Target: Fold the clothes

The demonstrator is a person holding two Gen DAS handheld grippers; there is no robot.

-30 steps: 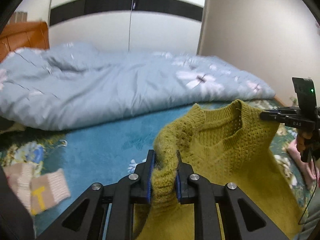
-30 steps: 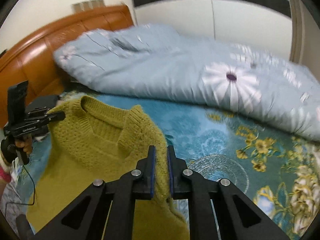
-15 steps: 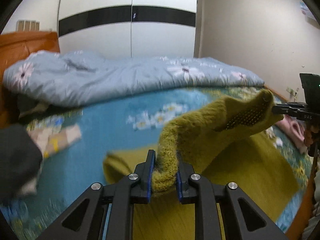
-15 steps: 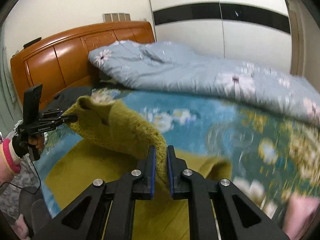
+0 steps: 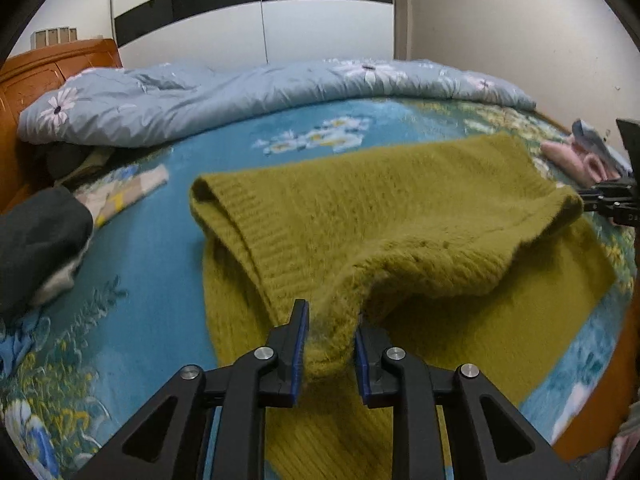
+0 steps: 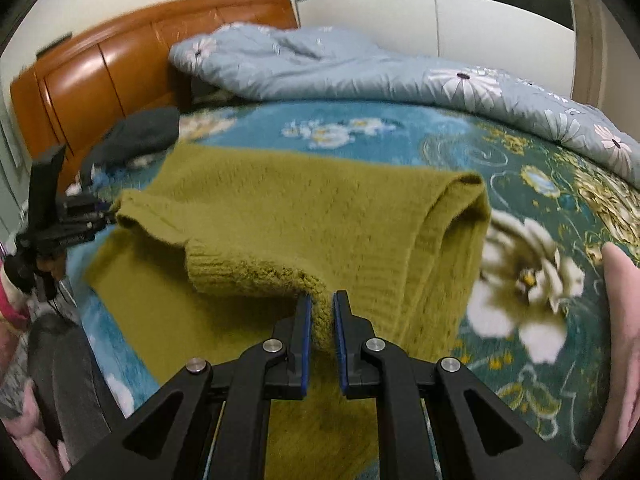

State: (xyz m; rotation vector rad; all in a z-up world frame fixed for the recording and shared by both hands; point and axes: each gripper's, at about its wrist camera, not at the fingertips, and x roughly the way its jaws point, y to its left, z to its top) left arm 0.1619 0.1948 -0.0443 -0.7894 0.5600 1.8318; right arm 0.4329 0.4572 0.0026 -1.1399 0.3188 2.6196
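The olive sweater (image 5: 392, 216) lies across the middle of the left wrist frame on a blue floral sheet (image 5: 160, 240), its upper layer doubled over the lower one. Bare sheet shows left of the sweater and in a band above it up to the grey-blue quilt (image 5: 240, 92) across the upper frame. A dark garment (image 5: 36, 236) sits at the left edge and a pink garment (image 5: 576, 160) at the right edge. The orange headboard (image 6: 100, 76) fills the upper left of the right wrist frame.

The left gripper (image 5: 330, 344), bottom centre, is clamped on a bunched corner of the sweater. The right gripper (image 6: 321, 328), bottom centre of its own frame, pinches a thinner ribbed edge of the knit; the raised fabric hangs slack between them
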